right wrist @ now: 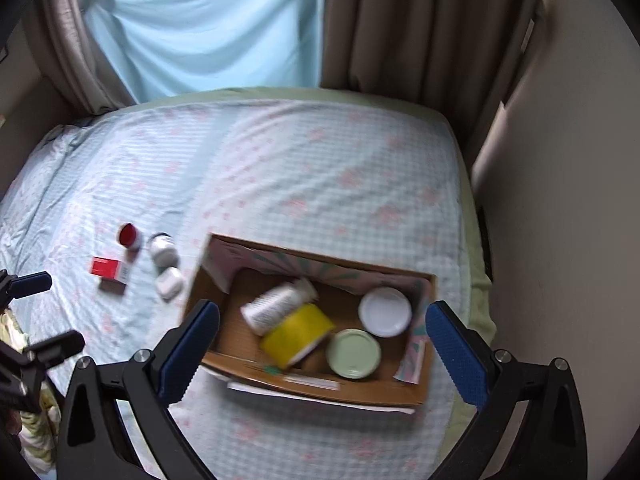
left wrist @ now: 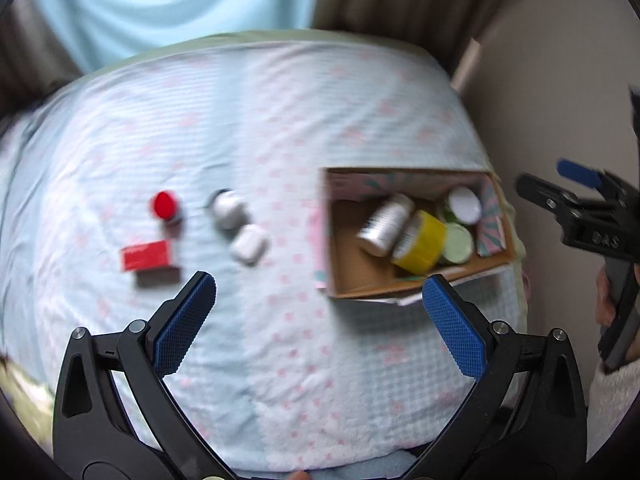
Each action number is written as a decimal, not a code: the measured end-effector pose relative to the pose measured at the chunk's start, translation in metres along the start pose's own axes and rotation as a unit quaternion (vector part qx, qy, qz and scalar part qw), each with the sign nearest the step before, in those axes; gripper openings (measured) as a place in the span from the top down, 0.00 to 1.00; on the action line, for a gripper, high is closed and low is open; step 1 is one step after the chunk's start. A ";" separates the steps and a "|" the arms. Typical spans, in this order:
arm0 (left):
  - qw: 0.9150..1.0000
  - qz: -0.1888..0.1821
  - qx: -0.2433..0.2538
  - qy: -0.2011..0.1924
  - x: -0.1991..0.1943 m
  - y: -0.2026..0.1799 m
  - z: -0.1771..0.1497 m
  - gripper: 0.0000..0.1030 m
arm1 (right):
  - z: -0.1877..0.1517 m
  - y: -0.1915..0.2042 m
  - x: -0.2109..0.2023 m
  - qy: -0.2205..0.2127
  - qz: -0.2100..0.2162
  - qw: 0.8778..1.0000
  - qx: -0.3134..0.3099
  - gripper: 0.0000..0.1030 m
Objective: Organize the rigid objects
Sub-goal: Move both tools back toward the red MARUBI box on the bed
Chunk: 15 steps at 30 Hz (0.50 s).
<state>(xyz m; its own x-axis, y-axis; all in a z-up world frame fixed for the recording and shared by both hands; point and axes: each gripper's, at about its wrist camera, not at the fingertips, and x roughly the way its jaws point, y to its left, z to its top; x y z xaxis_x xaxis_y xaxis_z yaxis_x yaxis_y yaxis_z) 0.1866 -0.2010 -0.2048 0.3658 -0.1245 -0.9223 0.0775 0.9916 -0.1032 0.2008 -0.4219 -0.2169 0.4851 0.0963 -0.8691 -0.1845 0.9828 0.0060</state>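
Both the left gripper (left wrist: pixel 320 304) and right gripper (right wrist: pixel 322 328) hang released, jaws spread wide and empty. The cardboard box (right wrist: pixel 224 336) sits at centre of the right wrist view, holding jars, while a red box (left wrist: pixel 146 256) and small jars lie at left on the bed (left wrist: pixel 280 120).

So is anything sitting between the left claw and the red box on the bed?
Nothing visible does. The left claw is open above bare blanket, and the red box lies just ahead to its left, with only blanket between them.
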 end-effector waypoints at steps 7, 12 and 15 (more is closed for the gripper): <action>0.994 0.019 -0.111 -0.011 -0.022 0.087 -0.010 0.00 | 0.022 0.065 -0.011 -0.013 0.040 0.999 -0.024 0.00; 0.978 0.015 -0.210 -0.011 -0.020 0.148 -0.016 0.00 | 0.043 0.110 -0.003 -0.010 0.069 0.996 -0.050 0.00; 0.967 0.021 -0.254 -0.007 -0.012 0.176 -0.017 0.00 | 0.058 0.136 0.011 0.000 0.079 0.994 -0.075 0.00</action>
<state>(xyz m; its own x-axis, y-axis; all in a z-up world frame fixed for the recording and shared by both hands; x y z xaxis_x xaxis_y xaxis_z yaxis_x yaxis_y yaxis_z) 0.1795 -0.0244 -0.2181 0.3718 -0.0802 -0.9249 -0.4030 0.8835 -0.2386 0.2305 -0.2781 -0.1974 0.4403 0.2479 -0.8630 -0.3837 0.9209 0.0688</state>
